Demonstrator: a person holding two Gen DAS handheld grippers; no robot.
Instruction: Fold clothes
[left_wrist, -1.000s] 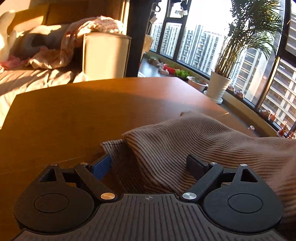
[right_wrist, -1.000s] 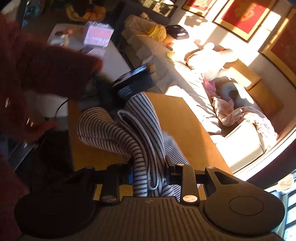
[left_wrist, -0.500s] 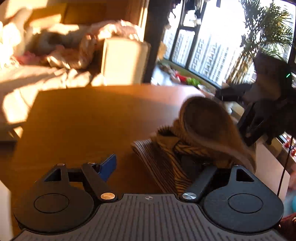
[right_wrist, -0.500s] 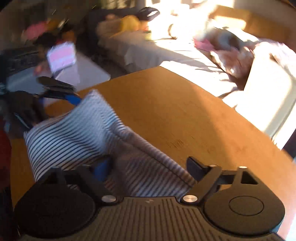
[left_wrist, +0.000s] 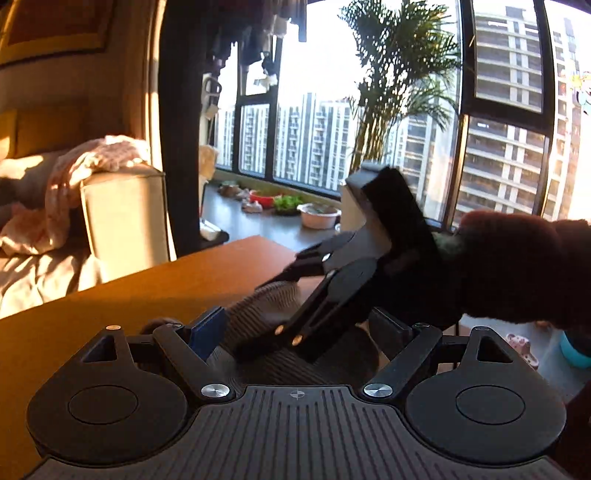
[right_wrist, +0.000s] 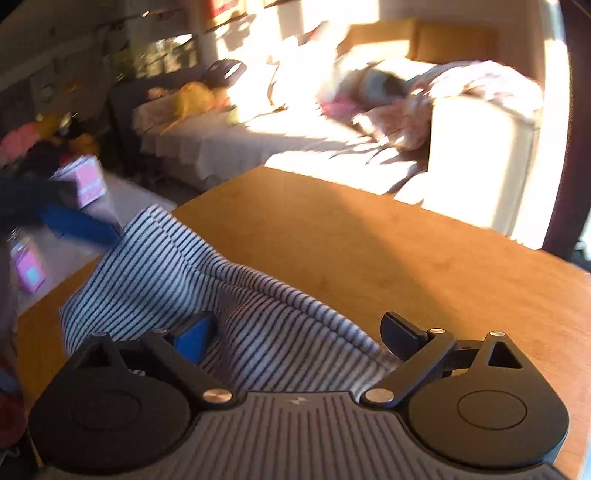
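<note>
A striped garment (right_wrist: 192, 280) lies bunched on the wooden table (right_wrist: 369, 251). In the left wrist view it shows as dark ribbed cloth (left_wrist: 266, 306) between my fingers. My left gripper (left_wrist: 299, 332) is open, with the cloth lying between its jaws. My right gripper (right_wrist: 299, 336) is open over the garment's near edge, with cloth between its jaws. The right gripper also shows in the left wrist view (left_wrist: 295, 284), held by a hand in a dark red sleeve (left_wrist: 517, 266), its fingers resting on the cloth. The left gripper's blue finger (right_wrist: 74, 225) shows blurred at the garment's far corner.
A sofa (right_wrist: 332, 140) with blankets and clothes stands beyond the table, its pale armrest (left_wrist: 122, 221) close to the table's edge. Large windows, a potted palm (left_wrist: 391, 110) and bowls on the floor (left_wrist: 317, 216) lie to the right. A pink box (right_wrist: 86, 181) sits at left.
The right gripper let go of the folded garment and opened, lowering it onto the table. Both grippers came close together over the cloth. The left gripper swung toward the window.
</note>
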